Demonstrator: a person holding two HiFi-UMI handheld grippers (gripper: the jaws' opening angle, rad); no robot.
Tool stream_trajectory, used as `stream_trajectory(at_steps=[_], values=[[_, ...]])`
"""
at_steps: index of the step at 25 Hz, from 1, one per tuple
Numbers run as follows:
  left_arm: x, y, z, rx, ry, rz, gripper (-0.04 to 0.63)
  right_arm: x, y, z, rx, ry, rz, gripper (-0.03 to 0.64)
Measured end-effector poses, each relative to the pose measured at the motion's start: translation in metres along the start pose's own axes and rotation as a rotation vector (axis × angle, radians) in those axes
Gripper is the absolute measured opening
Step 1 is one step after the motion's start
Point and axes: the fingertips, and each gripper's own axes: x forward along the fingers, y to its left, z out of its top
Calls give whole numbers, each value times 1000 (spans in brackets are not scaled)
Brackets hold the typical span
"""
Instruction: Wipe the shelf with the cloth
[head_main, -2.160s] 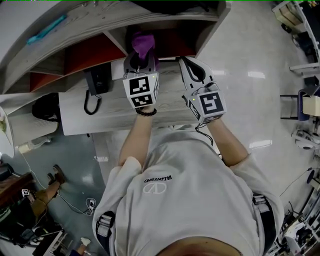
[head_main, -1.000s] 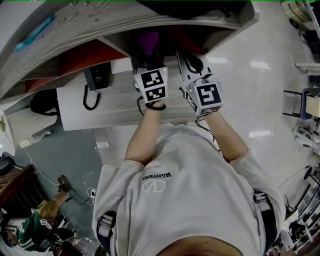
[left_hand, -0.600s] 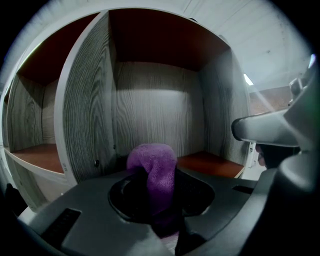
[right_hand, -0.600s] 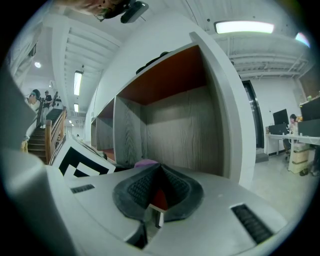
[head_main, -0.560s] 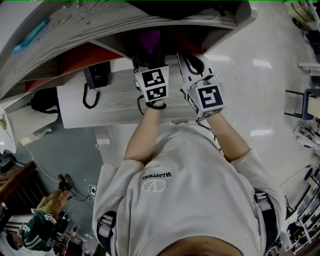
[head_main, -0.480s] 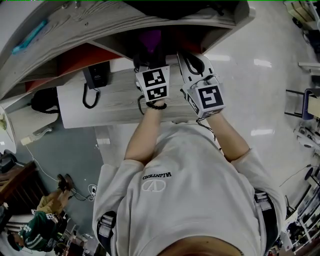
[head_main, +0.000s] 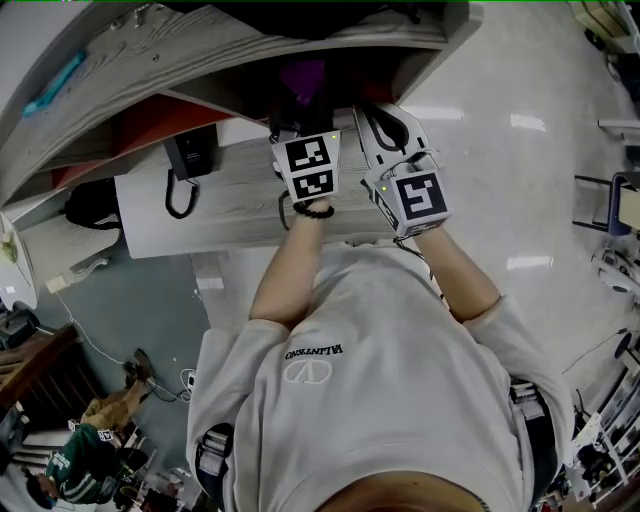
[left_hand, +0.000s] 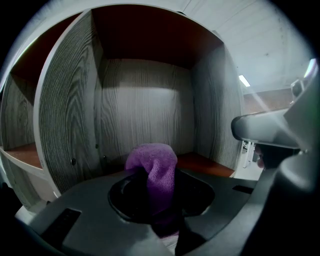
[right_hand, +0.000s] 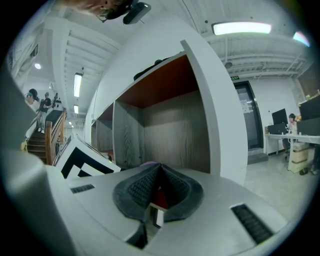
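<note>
Shelf compartment (left_hand: 145, 115): cloth (left_hand: 156, 162) (purple) pinched by left gripper (left_hand: 157, 197).

A grey wood-grain table (head_main: 230, 210) carries a black telephone (head_main: 187, 160); above it stands the shelf (head_main: 200, 45), a teal strip (head_main: 55, 82) lying on its top

Cloth (left_hand: 152, 165) inside shelf's (left_hand: 70, 115) rightmost compartment
</note>
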Motion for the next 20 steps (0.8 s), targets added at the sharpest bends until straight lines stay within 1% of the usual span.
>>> stream_trajectory(at_steps=[14,20], values=[[6,-46,3,6,5,-78,94,-18,-12,2,-2,-11,-11,-3],[7,-62,6,2,8,-107,94,-29,-22,5,-3,-15,-32,-3]])
